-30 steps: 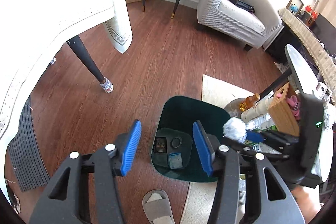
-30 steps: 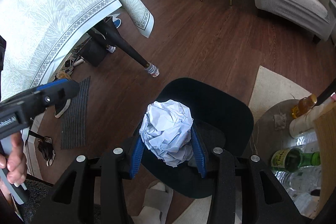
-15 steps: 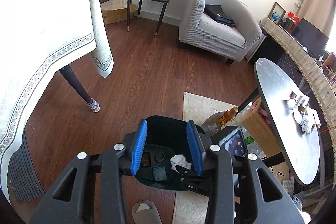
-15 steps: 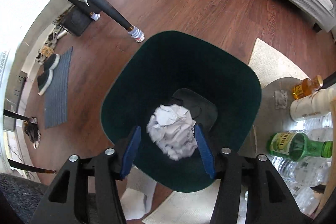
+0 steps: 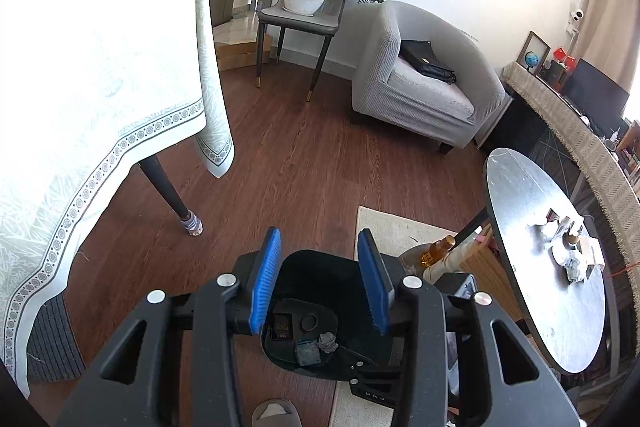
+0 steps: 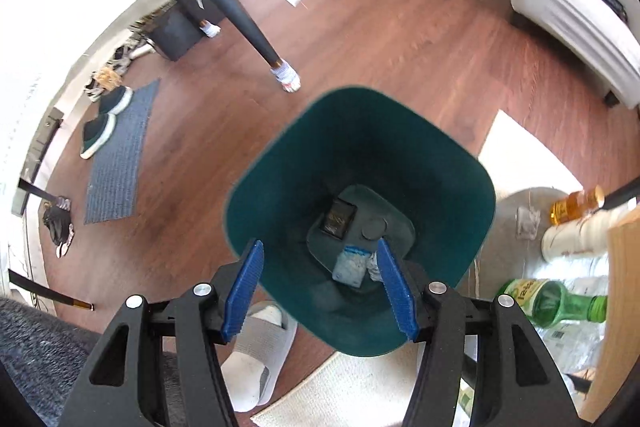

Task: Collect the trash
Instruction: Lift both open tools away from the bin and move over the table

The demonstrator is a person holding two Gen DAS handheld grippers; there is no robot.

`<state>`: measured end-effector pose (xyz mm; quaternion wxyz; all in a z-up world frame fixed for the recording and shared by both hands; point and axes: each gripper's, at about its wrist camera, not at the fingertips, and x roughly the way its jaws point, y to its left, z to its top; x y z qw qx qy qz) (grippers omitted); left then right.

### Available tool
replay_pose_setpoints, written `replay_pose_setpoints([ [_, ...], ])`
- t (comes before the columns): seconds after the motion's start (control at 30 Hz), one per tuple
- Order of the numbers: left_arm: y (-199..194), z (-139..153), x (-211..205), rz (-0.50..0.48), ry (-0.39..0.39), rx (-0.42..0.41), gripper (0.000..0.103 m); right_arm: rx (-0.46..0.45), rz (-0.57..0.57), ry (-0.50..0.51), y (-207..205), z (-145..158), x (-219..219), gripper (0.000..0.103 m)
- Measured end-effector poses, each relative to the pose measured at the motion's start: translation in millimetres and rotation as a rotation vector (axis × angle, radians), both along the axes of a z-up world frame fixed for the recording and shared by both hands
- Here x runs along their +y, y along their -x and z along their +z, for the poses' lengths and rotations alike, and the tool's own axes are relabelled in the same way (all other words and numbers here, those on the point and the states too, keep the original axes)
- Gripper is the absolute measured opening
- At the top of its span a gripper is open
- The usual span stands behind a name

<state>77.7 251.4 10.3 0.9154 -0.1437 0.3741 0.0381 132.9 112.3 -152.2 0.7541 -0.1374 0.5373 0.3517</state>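
We are seeing the paper wad (image 6: 373, 264) now lying in the green bin (image 6: 432, 163) beyond our right fingers (image 6: 394, 291), standing wide and empty; left fingers (image 5: 264, 287) opening, holding nothing, so more trash is waiting

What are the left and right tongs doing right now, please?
Left tongs: opening, nothing between them.
Right tongs: open, empty, above the bin.

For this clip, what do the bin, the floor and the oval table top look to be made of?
Bin: probably moulded plastic, dark green and matte; smooth one-piece walls with rounded corners.
Floor: wood or wood-look laminate, reddish brown, with plank seams, grain and a slight sheen.
Oval table top: looks like polished stone or a stone-look slab; grey, mottled, glossy with reflections.
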Motion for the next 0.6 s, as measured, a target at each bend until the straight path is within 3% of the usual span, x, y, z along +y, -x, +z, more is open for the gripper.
replay_pose_setpoints([
  [0.27,4,16,0,0.020,-0.011,-0.064,0.046,-0.130,0.038,-0.145,15,70,-10,0.054],
  [0.6,-5,27,-33,-0.035,0.013,-0.120,0.055,-0.272,-0.051,-0.228,22,129,-65,0.045],
])
